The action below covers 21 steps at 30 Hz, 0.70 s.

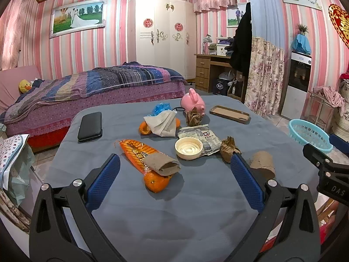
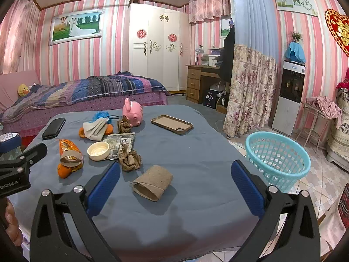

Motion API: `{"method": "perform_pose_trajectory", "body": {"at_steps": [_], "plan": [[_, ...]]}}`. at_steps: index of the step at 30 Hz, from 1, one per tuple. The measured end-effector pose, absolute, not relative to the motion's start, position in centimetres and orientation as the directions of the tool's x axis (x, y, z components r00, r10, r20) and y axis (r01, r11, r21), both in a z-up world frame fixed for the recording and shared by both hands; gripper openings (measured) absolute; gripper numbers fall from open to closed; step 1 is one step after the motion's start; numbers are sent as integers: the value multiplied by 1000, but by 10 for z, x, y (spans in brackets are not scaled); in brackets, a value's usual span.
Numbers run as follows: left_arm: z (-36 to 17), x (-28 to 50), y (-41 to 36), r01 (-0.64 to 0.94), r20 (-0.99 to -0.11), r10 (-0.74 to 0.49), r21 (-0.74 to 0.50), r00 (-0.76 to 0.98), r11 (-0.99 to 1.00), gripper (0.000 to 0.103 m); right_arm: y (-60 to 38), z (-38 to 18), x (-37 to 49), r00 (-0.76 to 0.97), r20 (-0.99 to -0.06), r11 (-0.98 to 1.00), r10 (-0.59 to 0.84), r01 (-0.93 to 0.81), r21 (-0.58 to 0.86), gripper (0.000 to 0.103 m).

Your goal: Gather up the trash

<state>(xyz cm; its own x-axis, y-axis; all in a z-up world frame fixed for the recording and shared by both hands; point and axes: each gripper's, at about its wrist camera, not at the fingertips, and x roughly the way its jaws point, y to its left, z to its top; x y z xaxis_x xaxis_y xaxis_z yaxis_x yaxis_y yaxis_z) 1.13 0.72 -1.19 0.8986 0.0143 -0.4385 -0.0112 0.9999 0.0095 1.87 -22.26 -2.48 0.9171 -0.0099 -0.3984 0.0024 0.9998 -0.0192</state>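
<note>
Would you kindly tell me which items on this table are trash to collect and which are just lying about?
Trash job:
cardboard tube
second tube
orange wrapper
crumpled paper
foil packet
tissue
peel
basket

Lying about:
piggy bank
phone case
black wallet
white lid, hard to say

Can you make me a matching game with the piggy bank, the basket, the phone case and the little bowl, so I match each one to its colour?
Things:
1. piggy bank
2. basket
3. phone case
4. bowl

Colours:
A. cream
B. pink
C. brown
D. turquoise

Right pairs: 1-B, 2-D, 3-C, 4-A.
</note>
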Motion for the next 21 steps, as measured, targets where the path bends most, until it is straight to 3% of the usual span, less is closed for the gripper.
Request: {"method": "perform_pose_trajectory", "body": {"at_steps": [21], "plan": [[-12, 13, 11, -18, -437, 22, 12, 899, 1000, 98, -223, -31, 24, 910, -416, 1000, -5, 2, -7, 99]]}}
